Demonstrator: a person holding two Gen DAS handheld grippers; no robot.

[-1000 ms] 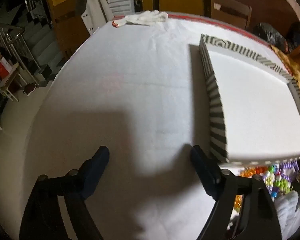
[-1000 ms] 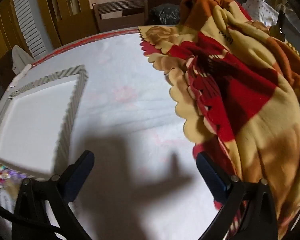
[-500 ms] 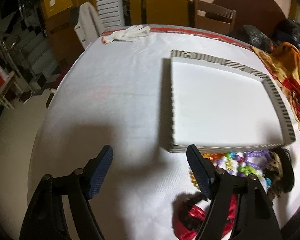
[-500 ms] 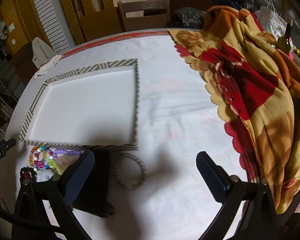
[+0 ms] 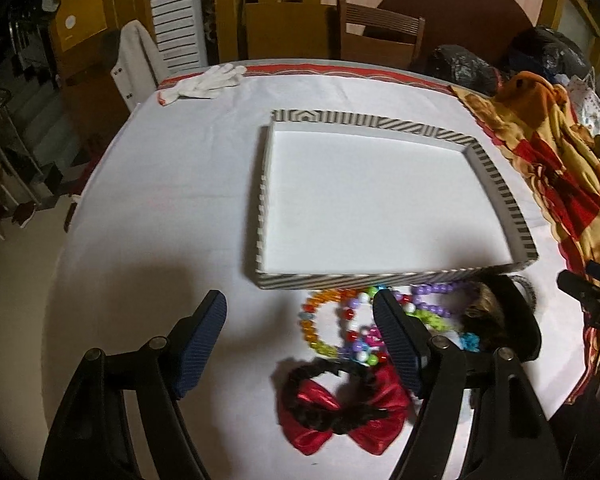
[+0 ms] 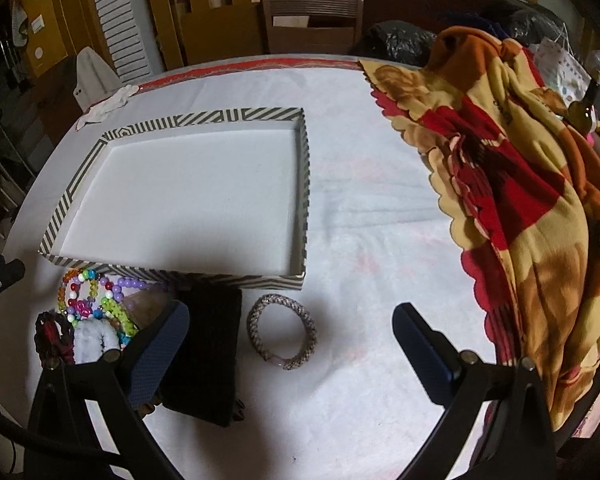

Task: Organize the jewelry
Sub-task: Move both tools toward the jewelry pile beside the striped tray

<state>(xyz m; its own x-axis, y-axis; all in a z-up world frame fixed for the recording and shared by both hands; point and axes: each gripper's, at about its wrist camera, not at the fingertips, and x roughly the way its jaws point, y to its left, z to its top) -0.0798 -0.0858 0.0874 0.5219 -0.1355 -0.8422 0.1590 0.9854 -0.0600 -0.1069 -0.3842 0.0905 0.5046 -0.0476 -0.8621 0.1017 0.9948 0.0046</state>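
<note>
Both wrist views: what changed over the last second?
Both grippers pulled back and up from the table: the left gripper and right gripper now see the whole striped tray, plus the beaded bracelets, red bow and braided bracelet in front of it, hidden or cut off before. Nothing was grasped or released. Both grippers stay open; tray, white glove and blanket unmoved.

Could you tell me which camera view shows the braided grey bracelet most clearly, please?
The right wrist view: the braided grey bracelet lies whole and unobstructed on the white tablecloth. The left wrist view shows only a sliver of it behind a dark item.
</note>
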